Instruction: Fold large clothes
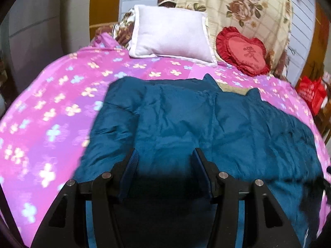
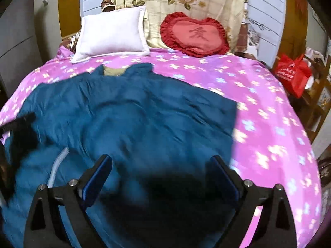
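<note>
— Across the middle of both views, what is lying on the bed [image 1: 62, 95]?

— A large teal jacket [image 1: 186, 124] is lying spread on the pink flowered cover, its collar pointing toward the upper part of the frame, where a white pillow [image 1: 169, 35] and a red heart cushion [image 1: 244, 51] are sitting.

— Which step is going on?

— By my reading, a fold is being set up; the jacket is looking only loosely flattened, with a pale zipper edge [image 2: 58, 165] showing at the lower left of the right wrist view.

— And the fingers?

— The left gripper [image 1: 164, 155] is hovering at the bottom centre with its fingers parted and nothing between them. The right gripper [image 2: 161, 163] is standing wider, also gripping nothing.

— What is the next move calling for?

— Probably lowering both onto a jacket edge, closing on one fabric layer each, and carrying it across evenly.
</note>
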`<state>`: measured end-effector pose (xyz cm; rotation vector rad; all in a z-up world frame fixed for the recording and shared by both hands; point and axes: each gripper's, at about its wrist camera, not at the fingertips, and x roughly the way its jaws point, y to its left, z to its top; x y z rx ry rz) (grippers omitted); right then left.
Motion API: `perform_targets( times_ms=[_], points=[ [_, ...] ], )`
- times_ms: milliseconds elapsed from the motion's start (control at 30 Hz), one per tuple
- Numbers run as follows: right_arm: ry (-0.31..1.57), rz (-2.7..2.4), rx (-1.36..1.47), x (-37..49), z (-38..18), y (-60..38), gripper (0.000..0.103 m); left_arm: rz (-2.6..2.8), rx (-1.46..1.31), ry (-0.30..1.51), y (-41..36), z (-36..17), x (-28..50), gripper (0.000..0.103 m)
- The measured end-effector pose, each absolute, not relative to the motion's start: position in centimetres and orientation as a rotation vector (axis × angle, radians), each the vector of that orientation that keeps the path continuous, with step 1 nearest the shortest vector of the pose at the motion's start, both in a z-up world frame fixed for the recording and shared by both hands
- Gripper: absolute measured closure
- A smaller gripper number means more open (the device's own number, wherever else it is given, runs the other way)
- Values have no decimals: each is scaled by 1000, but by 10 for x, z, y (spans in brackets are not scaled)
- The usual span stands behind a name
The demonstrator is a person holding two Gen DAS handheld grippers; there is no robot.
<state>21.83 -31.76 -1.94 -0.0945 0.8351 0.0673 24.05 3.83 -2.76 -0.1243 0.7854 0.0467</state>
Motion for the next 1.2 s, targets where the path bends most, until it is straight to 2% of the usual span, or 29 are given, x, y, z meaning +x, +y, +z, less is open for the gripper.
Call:
perform_targets(
  times_ms=[100, 300, 700, 1200],
  points=[
    [878, 0, -88, 206, -26, -346, 5, 47, -95, 793, 40, -19, 212, 67],
    [902, 39, 121, 170, -34, -369, 5, 54, -59, 783, 47, -9, 150, 67],
    [947, 73, 122, 87, -35, -364, 5, 105, -48, 774, 65, 0, 70, 67],
    [971, 126, 39, 15, -35, -347, 5, 112, -53, 780, 70, -2, 22, 67]
  ],
)
